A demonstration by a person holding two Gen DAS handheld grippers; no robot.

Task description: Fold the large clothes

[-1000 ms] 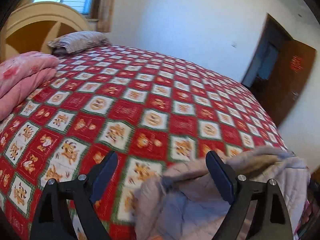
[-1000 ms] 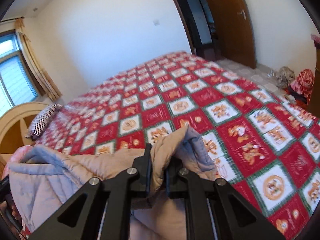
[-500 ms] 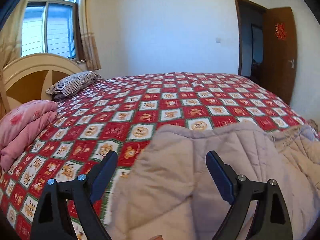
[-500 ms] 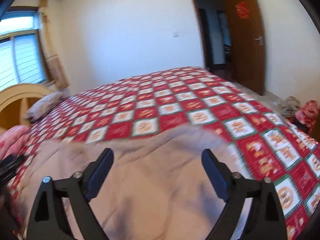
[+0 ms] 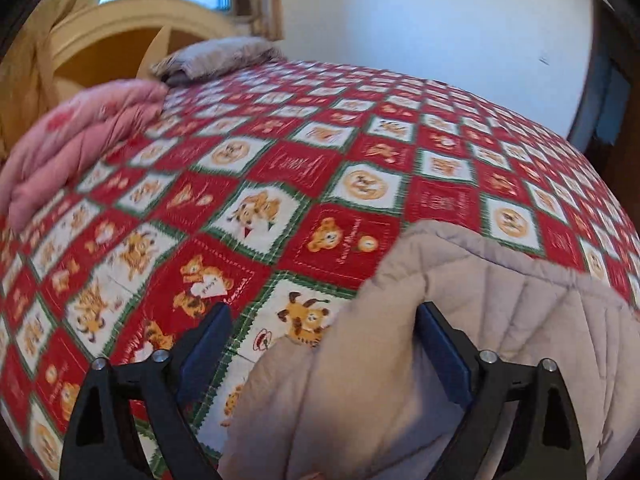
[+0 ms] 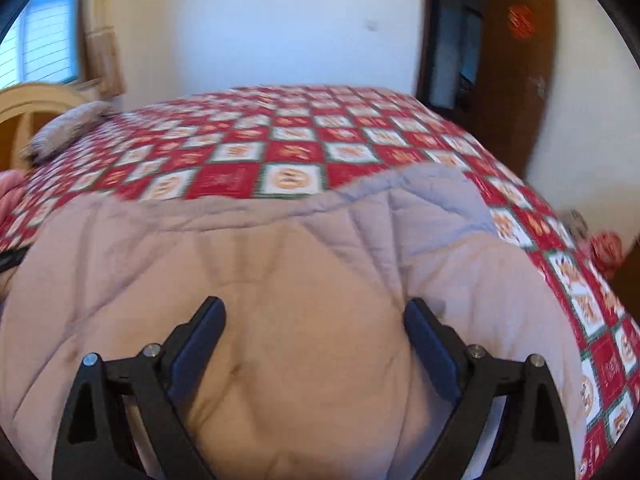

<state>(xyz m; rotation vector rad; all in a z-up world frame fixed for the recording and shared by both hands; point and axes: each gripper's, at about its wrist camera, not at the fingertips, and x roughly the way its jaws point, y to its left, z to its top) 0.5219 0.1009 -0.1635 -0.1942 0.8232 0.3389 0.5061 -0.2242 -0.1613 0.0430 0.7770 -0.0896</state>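
A large beige quilted garment (image 6: pixel 288 280) lies spread on the near part of a bed with a red patchwork cover (image 6: pixel 304 136). My right gripper (image 6: pixel 314 320) is open and hovers over the middle of the garment, holding nothing. In the left wrist view the garment's left edge (image 5: pixel 460 304) forms a raised fold. My left gripper (image 5: pixel 322 330) is open, its jaws straddling that edge, the right jaw over the fabric and the left jaw over the bed cover (image 5: pixel 248 208).
A folded pink quilt (image 5: pixel 76 144) and a striped pillow (image 5: pixel 216 56) lie by the cream headboard (image 5: pixel 120 40) at the left. A brown door (image 6: pixel 516 92) stands open at the far right. Red items (image 6: pixel 606 248) lie on the floor beside the bed.
My right gripper let go of the garment's corner and opened; the garment now lies flatter and wider. My left gripper stayed open and dipped lower toward the garment's left edge.
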